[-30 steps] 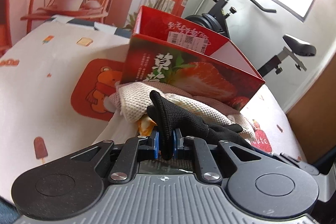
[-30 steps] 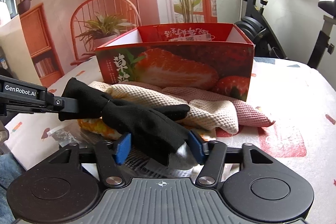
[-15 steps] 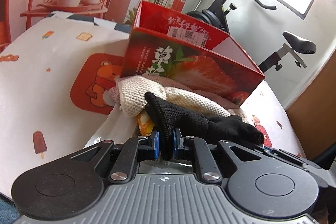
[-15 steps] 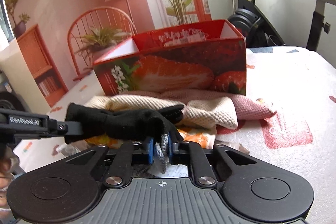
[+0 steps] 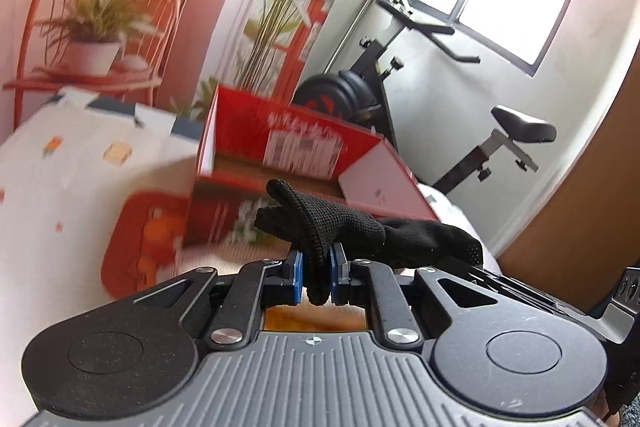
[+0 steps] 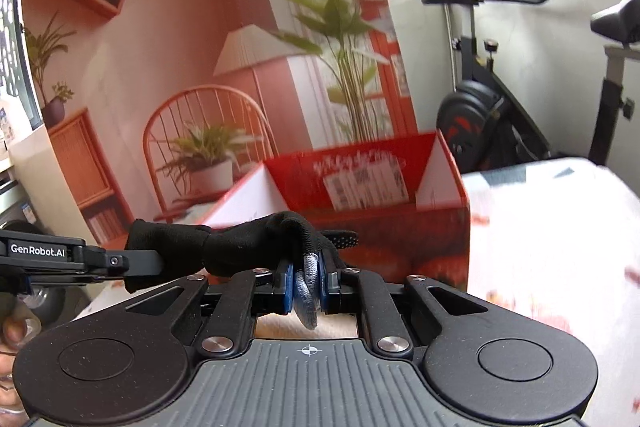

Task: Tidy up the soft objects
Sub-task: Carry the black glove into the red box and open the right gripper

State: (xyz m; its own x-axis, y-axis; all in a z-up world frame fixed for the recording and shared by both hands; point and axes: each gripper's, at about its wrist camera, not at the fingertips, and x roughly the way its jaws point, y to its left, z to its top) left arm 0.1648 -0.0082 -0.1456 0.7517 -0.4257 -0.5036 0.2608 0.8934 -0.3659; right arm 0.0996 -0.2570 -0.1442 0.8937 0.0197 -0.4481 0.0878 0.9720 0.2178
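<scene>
A black knitted glove [image 5: 340,227] hangs stretched between both grippers, lifted above the table. My left gripper [image 5: 316,273] is shut on its finger end, blue pads pressing the fabric. My right gripper [image 6: 307,281] is shut on the other end of the black glove [image 6: 240,247], pinching a grey cuff edge. The left gripper's body shows at the left of the right wrist view. Ahead stands the open red strawberry box [image 5: 288,163], also seen in the right wrist view as the same box [image 6: 360,187], its inside bare. The towels below are hidden by the gripper bodies.
The table carries a white cloth [image 5: 80,163] printed with a red bear patch [image 5: 148,239]. An exercise bike [image 5: 460,107] stands behind the box to the right. A painted backdrop with a chair and plants rises at the back.
The right gripper closed on the glove's cuff end. Both grippers then rose together, lifting the glove off the towel pile, and the box's inside came into view.
</scene>
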